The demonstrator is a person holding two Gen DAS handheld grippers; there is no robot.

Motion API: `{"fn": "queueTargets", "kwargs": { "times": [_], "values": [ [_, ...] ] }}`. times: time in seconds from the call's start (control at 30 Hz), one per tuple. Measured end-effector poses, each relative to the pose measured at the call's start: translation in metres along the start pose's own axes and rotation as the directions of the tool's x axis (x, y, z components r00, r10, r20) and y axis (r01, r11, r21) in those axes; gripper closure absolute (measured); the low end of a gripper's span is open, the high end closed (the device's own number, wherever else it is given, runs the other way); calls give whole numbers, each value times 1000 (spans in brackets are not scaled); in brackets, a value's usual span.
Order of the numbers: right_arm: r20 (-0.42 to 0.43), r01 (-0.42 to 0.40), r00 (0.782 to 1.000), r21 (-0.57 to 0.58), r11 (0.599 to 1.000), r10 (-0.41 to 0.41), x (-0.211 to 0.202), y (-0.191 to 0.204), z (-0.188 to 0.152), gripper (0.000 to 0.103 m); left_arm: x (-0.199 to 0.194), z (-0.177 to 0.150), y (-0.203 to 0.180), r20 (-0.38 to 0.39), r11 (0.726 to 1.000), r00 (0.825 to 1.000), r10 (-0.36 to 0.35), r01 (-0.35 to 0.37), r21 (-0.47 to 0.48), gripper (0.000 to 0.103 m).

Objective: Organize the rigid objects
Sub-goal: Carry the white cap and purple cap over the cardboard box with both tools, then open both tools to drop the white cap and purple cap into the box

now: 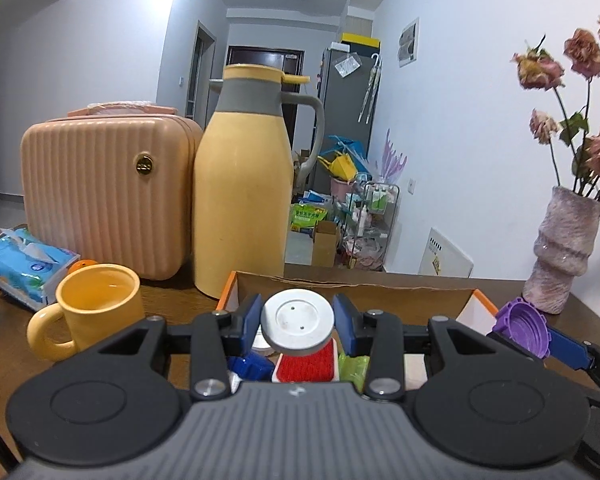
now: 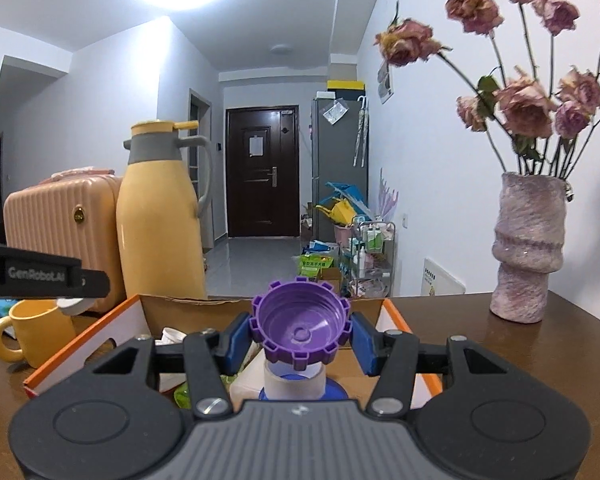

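Observation:
My left gripper [image 1: 298,326] is shut on a round white lid [image 1: 298,322] with a grey rim, held over an open cardboard box [image 1: 352,292] with orange edges. Inside the box lie a red and white item [image 1: 306,366], a blue cap [image 1: 250,366] and something green [image 1: 352,364]. My right gripper [image 2: 300,338] is shut on a purple ribbed cap [image 2: 300,328], its hollow side facing the camera, over the same box [image 2: 188,306]. That purple cap [image 1: 522,330] also shows at the right of the left wrist view. Below it sit a white roll [image 2: 294,382] and a blue item [image 2: 338,392].
A yellow thermos jug [image 1: 242,184], a pink ribbed case [image 1: 104,196], a yellow mug [image 1: 96,308] and a blue tissue pack [image 1: 28,264] stand left of the box on the brown table [image 2: 540,344]. A vase of dried roses [image 2: 528,248] stands at the right.

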State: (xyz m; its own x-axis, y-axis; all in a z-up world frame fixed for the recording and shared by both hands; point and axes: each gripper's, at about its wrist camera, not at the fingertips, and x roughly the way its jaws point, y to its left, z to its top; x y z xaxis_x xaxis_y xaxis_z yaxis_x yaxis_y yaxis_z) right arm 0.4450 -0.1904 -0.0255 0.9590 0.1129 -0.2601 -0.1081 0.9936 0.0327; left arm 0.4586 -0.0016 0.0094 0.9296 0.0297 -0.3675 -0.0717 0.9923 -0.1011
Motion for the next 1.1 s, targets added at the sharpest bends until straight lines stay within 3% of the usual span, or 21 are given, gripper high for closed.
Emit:
{"fn": "queueTargets", "kwargs": {
  "times": [0.43,1.1],
  "values": [
    [-57,-19,998,-4,1000,19,45,-1,-3,51,46,4,1,-51,999,998,32,-31,29,63],
    [-105,-46,994,-26,999,43,73,-4,0,51,85,3,9,-160,995,985,71,-58,82,63]
  ]
}}
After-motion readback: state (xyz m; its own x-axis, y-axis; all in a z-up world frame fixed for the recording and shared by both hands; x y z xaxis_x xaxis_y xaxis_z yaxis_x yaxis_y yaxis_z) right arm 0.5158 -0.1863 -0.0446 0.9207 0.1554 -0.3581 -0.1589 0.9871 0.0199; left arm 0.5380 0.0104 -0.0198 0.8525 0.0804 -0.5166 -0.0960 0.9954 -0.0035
